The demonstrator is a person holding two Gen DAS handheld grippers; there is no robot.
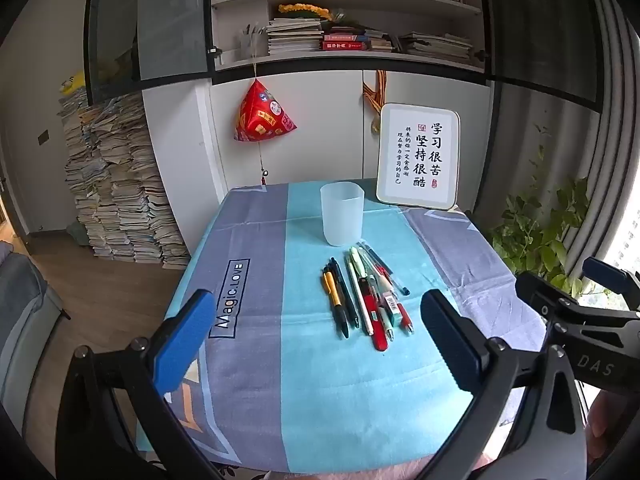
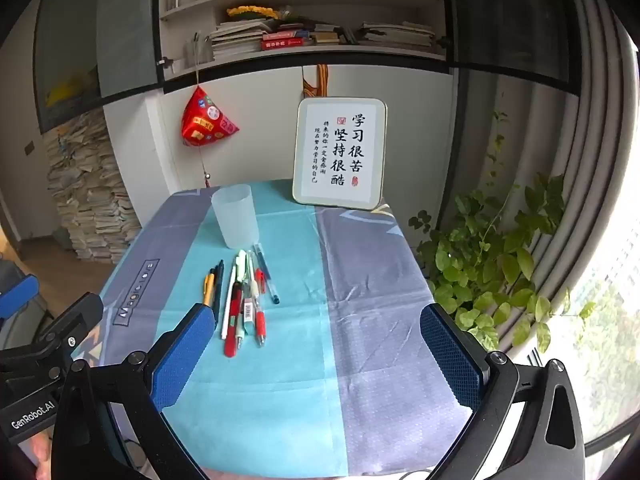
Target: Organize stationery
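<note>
Several pens (image 1: 370, 296) lie in a loose row on the table's blue cloth (image 1: 312, 380), just in front of an upright frosted plastic cup (image 1: 342, 214). They also show in the right wrist view (image 2: 244, 300), with the cup (image 2: 235, 216) behind them. My left gripper (image 1: 320, 340) is open and empty, held above the table's near edge, short of the pens. My right gripper (image 2: 316, 344) is open and empty, to the right of the pens. The right gripper's body shows at the right of the left wrist view (image 1: 580, 308).
A framed calligraphy sign (image 1: 418, 156) leans at the back of the table. A white cupboard with a hanging red pouch (image 1: 264, 114) stands behind. Book stacks (image 1: 116, 184) stand on the floor at left. A leafy plant (image 2: 488, 272) is by the window at right.
</note>
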